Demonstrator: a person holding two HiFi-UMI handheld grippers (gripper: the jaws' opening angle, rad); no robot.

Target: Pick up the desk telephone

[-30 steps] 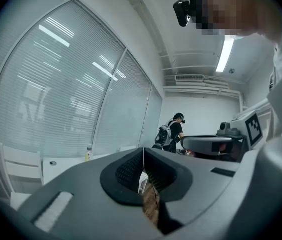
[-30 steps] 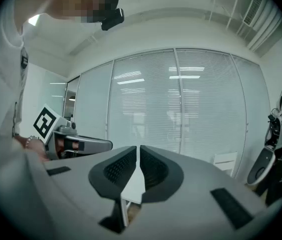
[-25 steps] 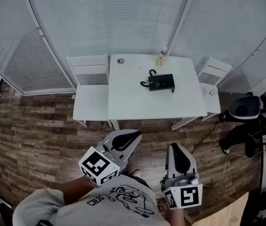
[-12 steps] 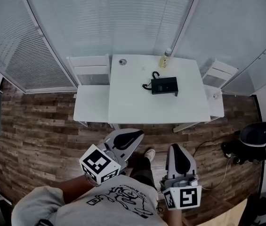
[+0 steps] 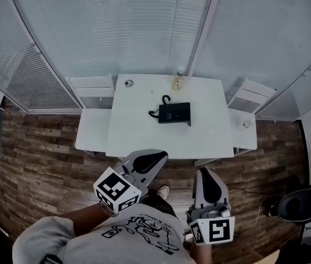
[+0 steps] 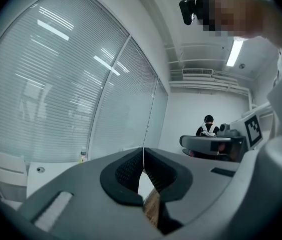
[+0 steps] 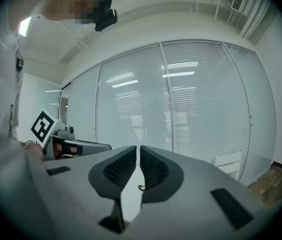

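Note:
A black desk telephone (image 5: 174, 113) with a coiled cord lies near the middle of a white table (image 5: 138, 136) in the head view. My left gripper (image 5: 156, 157) and right gripper (image 5: 207, 175) hang side by side over the wooden floor, short of the table's near edge. Both are shut with nothing between the jaws. In the left gripper view the left gripper (image 6: 142, 151) points across the table top (image 6: 51, 176). The right gripper (image 7: 138, 149) faces the blinds, and a bit of the phone's cord (image 7: 141, 187) shows in the slit between its pads.
White chairs stand at the table's left (image 5: 92, 131) and right (image 5: 246, 120). A small bottle (image 5: 178, 81) and a round disc (image 5: 129, 83) sit at the table's far edge. Glass walls with blinds close the back. A seated person (image 6: 208, 126) and black office chair (image 5: 295, 205) are at right.
The table and phone have slid nearer and leftward in the head view as I walked up. The grippers kept their shut pose. The black office chair dropped toward the lower right corner.

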